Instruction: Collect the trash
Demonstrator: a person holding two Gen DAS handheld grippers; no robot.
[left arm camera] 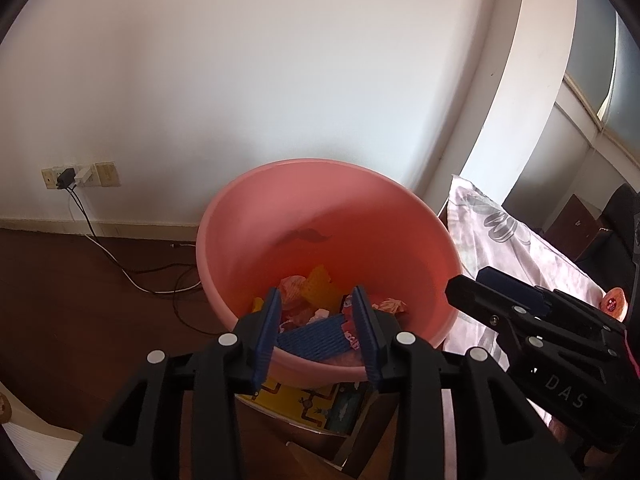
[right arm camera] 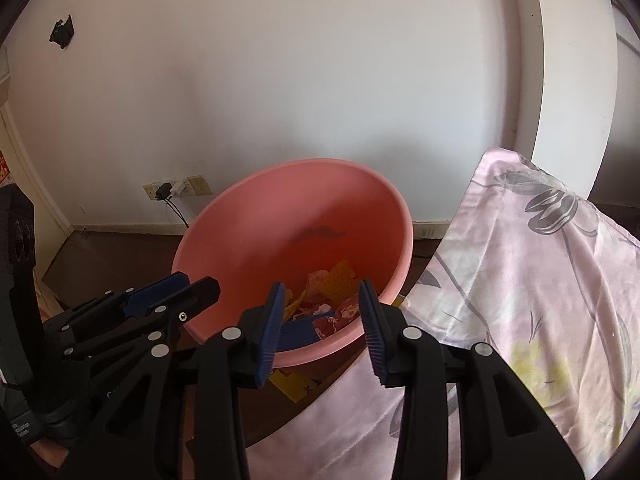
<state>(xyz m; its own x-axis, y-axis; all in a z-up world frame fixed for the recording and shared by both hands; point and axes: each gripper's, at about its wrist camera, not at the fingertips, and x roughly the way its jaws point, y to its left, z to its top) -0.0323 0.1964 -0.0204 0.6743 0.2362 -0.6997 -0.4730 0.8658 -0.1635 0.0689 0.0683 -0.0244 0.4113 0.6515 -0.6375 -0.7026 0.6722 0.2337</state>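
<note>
A pink plastic basin (left arm camera: pixel 320 216) stands ahead, also in the right wrist view (right arm camera: pixel 280 224). Trash lies in its bottom: yellow and red-white wrappers (left arm camera: pixel 316 288) and a blue ribbed piece (left arm camera: pixel 316 338), also seen from the right (right arm camera: pixel 332 288). My left gripper (left arm camera: pixel 318 336) is open and empty over the basin's near rim; it also shows in the right wrist view (right arm camera: pixel 192 286). My right gripper (right arm camera: pixel 326 330) is open and empty over the near rim, and shows to the right in the left wrist view (left arm camera: pixel 472 286).
A pink floral cloth (right arm camera: pixel 532 280) covers the surface to the right of the basin. A round orange item (left arm camera: pixel 616 302) lies on it. A yellow patterned stool (left arm camera: pixel 304 404) is under the basin. Wall sockets with cables (left arm camera: pixel 80 178) sit at left above the dark wood floor (left arm camera: pixel 80 300).
</note>
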